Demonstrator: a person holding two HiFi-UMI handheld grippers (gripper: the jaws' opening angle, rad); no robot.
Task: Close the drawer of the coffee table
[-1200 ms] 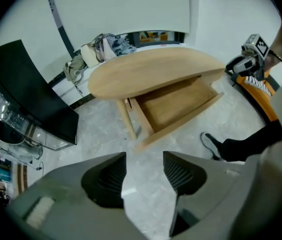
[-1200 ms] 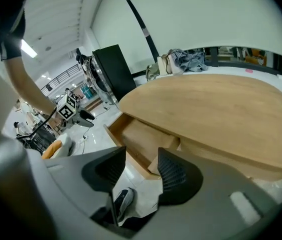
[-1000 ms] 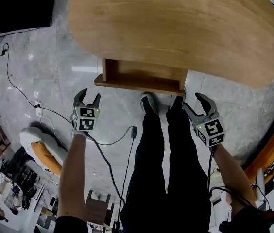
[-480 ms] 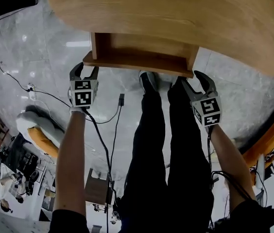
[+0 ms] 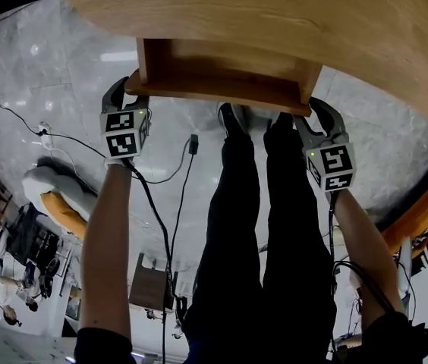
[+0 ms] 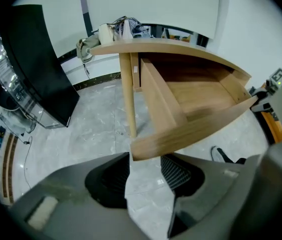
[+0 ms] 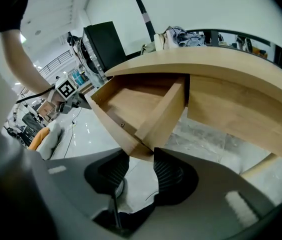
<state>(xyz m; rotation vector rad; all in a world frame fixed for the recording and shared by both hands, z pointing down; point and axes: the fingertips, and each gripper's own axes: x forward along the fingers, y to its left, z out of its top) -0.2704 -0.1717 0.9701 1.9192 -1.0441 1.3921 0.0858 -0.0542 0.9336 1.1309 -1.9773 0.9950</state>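
Note:
The wooden coffee table point(image 5: 275, 14) has its drawer point(image 5: 214, 89) pulled out towards me. My left gripper point(image 5: 128, 89) is at the left end of the drawer front point(image 6: 191, 124). Its jaws have just been closing and still stand open, with the front's corner at their tips point(image 6: 146, 156). My right gripper point(image 5: 314, 116) is at the drawer's right front corner point(image 7: 141, 146). Its jaws have just been closing too, and that corner now sits wedged between the ribbed pads point(image 7: 168, 171). The inside of the drawer point(image 7: 131, 104) looks bare.
My legs and shoes point(image 5: 233, 120) stand right under the drawer front. Cables point(image 5: 161, 173) trail over the grey marble floor, and a white and orange seat point(image 5: 55, 196) lies at the left. A table leg point(image 6: 127, 94), a black cabinet point(image 6: 36, 69) and clutter point(image 6: 123, 29) on the tabletop show beyond.
Both grippers have come in from short of the drawer to its two front corners. Their jaws have narrowed, the right more than the left. The drawer has not moved.

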